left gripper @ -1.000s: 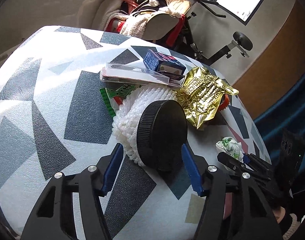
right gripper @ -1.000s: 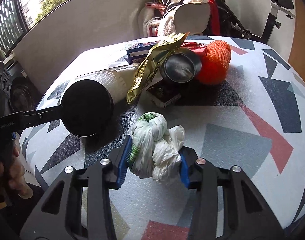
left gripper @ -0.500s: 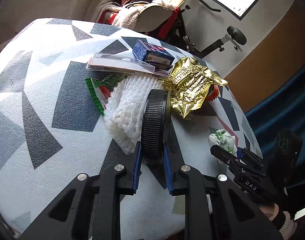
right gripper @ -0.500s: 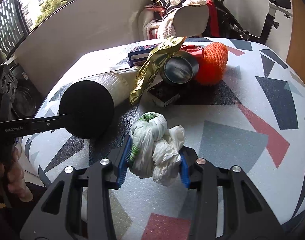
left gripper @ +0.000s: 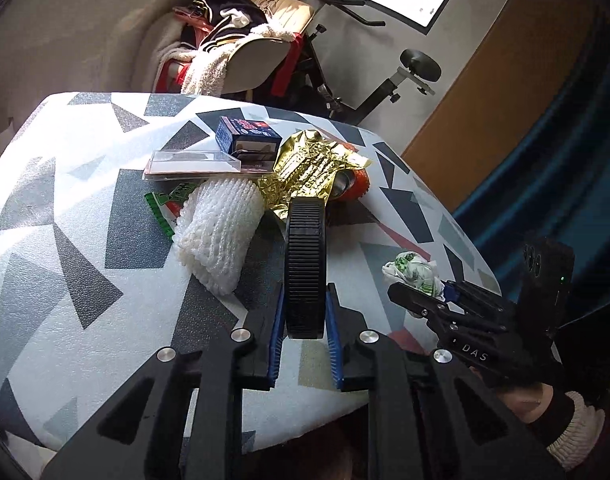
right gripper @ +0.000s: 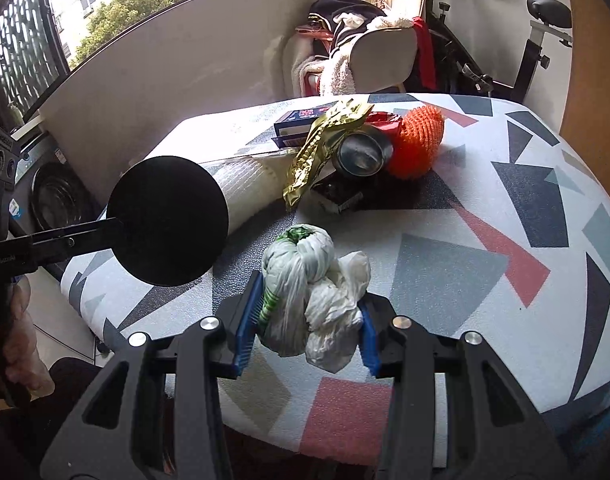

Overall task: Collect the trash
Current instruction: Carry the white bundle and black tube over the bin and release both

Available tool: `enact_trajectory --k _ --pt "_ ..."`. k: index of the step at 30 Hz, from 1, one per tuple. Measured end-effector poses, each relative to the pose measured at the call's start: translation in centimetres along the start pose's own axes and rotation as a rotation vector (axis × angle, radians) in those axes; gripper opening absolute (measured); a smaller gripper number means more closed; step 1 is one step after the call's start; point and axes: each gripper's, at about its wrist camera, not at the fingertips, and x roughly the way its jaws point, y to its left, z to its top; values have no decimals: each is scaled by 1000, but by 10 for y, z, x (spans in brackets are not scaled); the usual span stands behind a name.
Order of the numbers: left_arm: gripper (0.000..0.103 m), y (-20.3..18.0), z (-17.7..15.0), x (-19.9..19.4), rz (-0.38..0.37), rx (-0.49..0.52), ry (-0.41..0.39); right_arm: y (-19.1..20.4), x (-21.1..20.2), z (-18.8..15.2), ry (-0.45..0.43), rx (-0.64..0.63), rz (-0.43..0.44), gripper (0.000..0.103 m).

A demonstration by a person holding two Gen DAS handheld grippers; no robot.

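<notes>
**Black lid and knotted bag held over the table**

Black and ribbed round its rim, the lid (left gripper: pixel 305 268) stands on edge, pinched across its flat faces by the left gripper (left gripper: pixel 304 344), clear of the patterned table (left gripper: pixel 65 264). Beside it, the right gripper (right gripper: pixel 305 334), angled downward, clamps a crumpled white-and-green plastic bag (right gripper: pixel 311 292) above the table's near edge.
</notes>
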Motion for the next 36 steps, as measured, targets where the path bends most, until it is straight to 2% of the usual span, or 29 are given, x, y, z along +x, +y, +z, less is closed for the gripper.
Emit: enact_trajectory --k 13,17,23,31,33,35,36 --pt "19 -21 -73 -49 19 72 52 22 -41 -23 -13 -38 14 44" --pt "19 -15 -104 -55 37 45 101 27 -50 -34 -8 -45 15 44" --pt "19 -12 -142 -54 80 57 178 31 -52 -56 21 -43 20 44" --pt "19 -19 -156 -49 87 60 200 35 -51 -74 69 -49 25 44" --pt "24 -22 -155 -49 107 71 197 36 -51 -77 75 -53 27 44" --pt "53 -24 -152 -54 132 84 165 37 -51 -79 82 -55 29 44" --pt "58 -25 -151 -58 140 88 142 38 -50 -80 87 -55 32 44"
